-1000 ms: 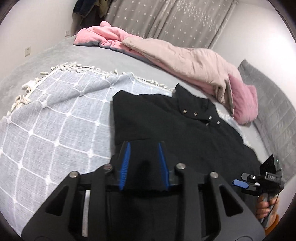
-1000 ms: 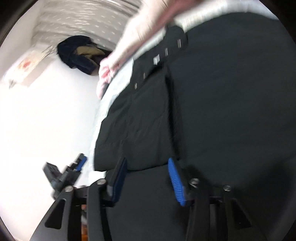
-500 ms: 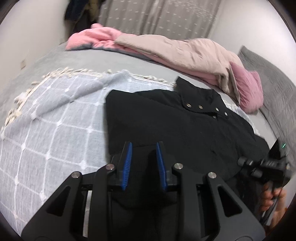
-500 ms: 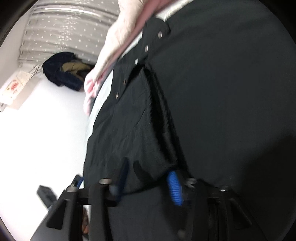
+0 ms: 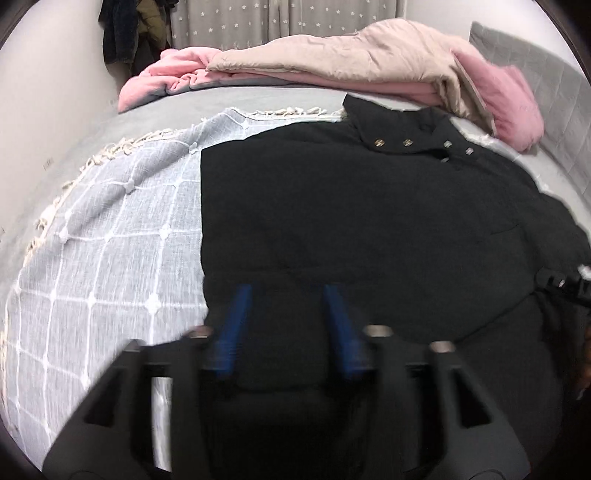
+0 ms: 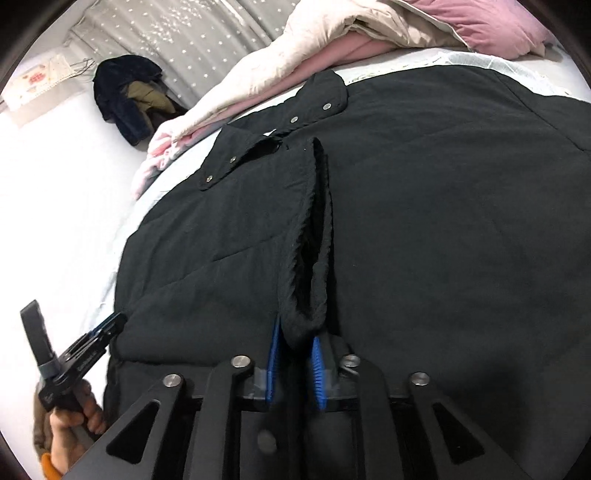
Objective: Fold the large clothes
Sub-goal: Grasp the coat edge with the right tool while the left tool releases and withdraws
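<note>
Black jacket [image 5: 369,221] spread flat across the bed, collar at the far end with its row of metal snaps [image 5: 406,142], hem at the near edge. Resting partly on a grey checked blanket [image 5: 110,240] with a white fringe, which shows bare to the left of the jacket. Beyond the collar, a heaped pink and beige quilt [image 5: 351,62] along the far side, then star-dotted curtains [image 5: 277,18] and dark clothes hanging [image 5: 125,33] on the far left wall. Left gripper [image 5: 288,321] hovering over the near left hem, blue pads spread wide after just opening, black cloth lying between and under them but not pressed (that whole tool blurred). Right gripper [image 6: 295,354] at the near hem further right, blue pads close together and pinching a thick folded edge of the jacket [image 6: 310,258], though loosened slightly within the last moment. Folded edge running as a raised ridge from the pads up toward the collar. In the right wrist view, a person's hand [image 6: 70,424] at lower left, gripping the handle of the left tool.
</note>
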{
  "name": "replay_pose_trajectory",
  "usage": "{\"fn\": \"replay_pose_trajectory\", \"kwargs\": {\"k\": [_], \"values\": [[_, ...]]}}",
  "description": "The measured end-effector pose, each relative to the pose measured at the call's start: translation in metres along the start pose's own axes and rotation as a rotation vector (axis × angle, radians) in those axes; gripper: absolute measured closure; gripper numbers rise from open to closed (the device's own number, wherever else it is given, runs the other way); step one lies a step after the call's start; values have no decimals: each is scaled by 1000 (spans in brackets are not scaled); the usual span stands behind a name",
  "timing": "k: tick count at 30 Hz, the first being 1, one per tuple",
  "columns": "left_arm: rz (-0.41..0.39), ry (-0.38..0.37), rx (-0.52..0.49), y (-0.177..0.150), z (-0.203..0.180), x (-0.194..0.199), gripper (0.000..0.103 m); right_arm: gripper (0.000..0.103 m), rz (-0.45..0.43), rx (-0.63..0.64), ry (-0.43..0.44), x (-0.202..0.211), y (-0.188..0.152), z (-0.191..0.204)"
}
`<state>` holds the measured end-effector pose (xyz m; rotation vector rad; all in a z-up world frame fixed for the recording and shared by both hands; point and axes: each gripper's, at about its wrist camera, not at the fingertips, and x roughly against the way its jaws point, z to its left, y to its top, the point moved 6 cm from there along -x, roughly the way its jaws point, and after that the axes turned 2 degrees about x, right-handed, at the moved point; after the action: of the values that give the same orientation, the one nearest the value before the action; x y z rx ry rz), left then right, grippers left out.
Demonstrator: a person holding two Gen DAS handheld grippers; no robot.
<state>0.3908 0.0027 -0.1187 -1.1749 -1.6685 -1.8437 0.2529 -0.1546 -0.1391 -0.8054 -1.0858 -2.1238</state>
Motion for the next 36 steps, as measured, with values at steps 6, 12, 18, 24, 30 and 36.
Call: {"fn": "replay_pose_trajectory", "kwargs": {"k": [6,12,18,24,30,36], "values": [[-29,-107,97,3,-19,46,15,35,-116,31,-154,70,13,-46],[-38,-132,140,-3,-44,77,5,28,-221,-187,-180,128,30,-133],[-17,-142,173,-14,-59,80,4,28,-278,-367,-251,172,31,-239],[-29,-126,206,-22,-68,73,4,28,-347,-634,-356,223,14,-367],[-71,-104,196,-20,-72,74,4,28,-460,-757,-372,233,24,-430],[-69,-114,213,-20,-59,76,4,82,-498,-823,-379,222,51,-453]]}}
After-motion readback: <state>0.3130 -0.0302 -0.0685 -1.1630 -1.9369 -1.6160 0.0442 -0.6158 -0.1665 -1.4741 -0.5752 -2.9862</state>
